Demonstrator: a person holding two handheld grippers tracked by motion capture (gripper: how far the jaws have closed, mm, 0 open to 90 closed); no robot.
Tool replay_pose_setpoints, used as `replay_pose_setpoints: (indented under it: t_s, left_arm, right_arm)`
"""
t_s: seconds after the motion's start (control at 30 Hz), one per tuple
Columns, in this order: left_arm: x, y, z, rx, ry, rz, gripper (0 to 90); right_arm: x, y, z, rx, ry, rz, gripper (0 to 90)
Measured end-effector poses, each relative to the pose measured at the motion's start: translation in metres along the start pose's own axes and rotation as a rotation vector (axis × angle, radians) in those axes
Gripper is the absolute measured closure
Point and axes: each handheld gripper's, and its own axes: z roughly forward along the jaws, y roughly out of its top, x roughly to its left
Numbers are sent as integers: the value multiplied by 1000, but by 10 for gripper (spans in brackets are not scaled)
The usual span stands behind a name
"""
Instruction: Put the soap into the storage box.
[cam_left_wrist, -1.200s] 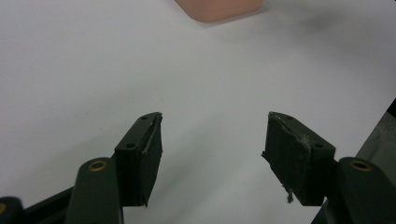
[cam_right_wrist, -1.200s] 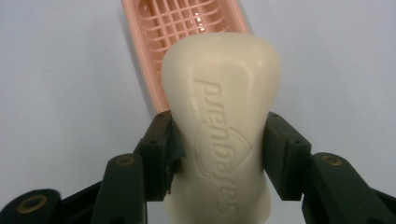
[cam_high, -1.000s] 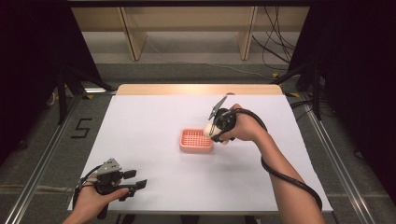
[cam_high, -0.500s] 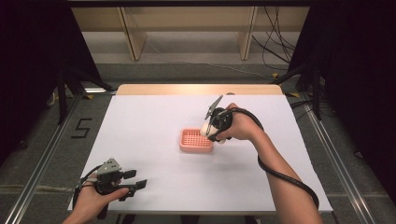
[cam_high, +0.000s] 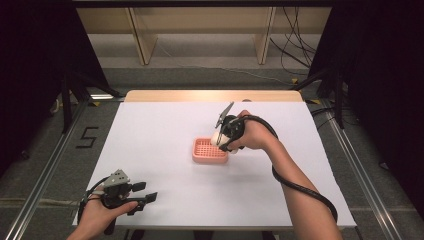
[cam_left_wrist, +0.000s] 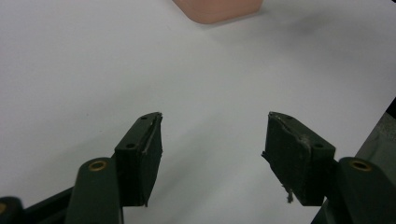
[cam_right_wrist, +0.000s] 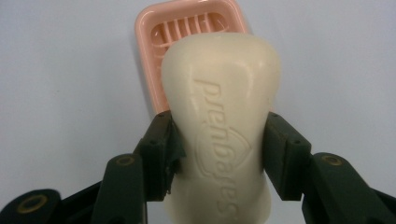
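A pink slotted soap dish (cam_high: 209, 151) lies near the middle of the white table. My right gripper (cam_high: 221, 140) hovers over the dish's right end, shut on a cream bar of soap (cam_high: 217, 136). In the right gripper view the soap bar (cam_right_wrist: 222, 121) with embossed lettering sits clamped between both jaws of the right gripper (cam_right_wrist: 219, 154), above the soap dish (cam_right_wrist: 154, 56). My left gripper (cam_high: 145, 196) rests at the table's front left, open and holding nothing. In the left gripper view the left gripper (cam_left_wrist: 212, 154) has its jaws spread wide over bare table, with the soap dish (cam_left_wrist: 217, 9) at the top edge.
The white tabletop (cam_high: 150, 140) has a wooden strip (cam_high: 210, 96) along its far edge. A black cable (cam_high: 300, 187) trails from the right gripper along the forearm. Metal rails run along both sides of the table, and shelving stands behind it.
The right gripper has carried the soap down and a little left, closer over the dish's right end. The left gripper has stayed put.
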Motion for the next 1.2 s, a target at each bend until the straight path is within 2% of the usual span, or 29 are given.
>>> replay_pose_setpoints:
  t_s: [0.5,0.53,0.57,0.63,0.93,1.17,1.2]
  left_arm:
    - [0,0,0,-1,-1,0,362]
    - [0,0,0,-1,-1,0,362]
    - [0,0,0,-1,-1,0,362]
    - [0,0,0,-1,-1,0,362]
    - [0,0,0,0,-2,3,362]
    - [0,0,0,1,-3,3,362]
    - [0,0,0,1,-3,4,362]
  right_arm:
    - [2,8,4,1,2,-30,505]
    - [2,9,4,-2,-1,-28,505]
    - [4,9,4,7,7,-2,505]
    - [2,10,5,-1,1,-33,505]
    - [2,13,6,-7,2,-40,505]
    - [5,16,7,-2,1,-19,505]
    - [4,16,7,-1,2,-29,505]
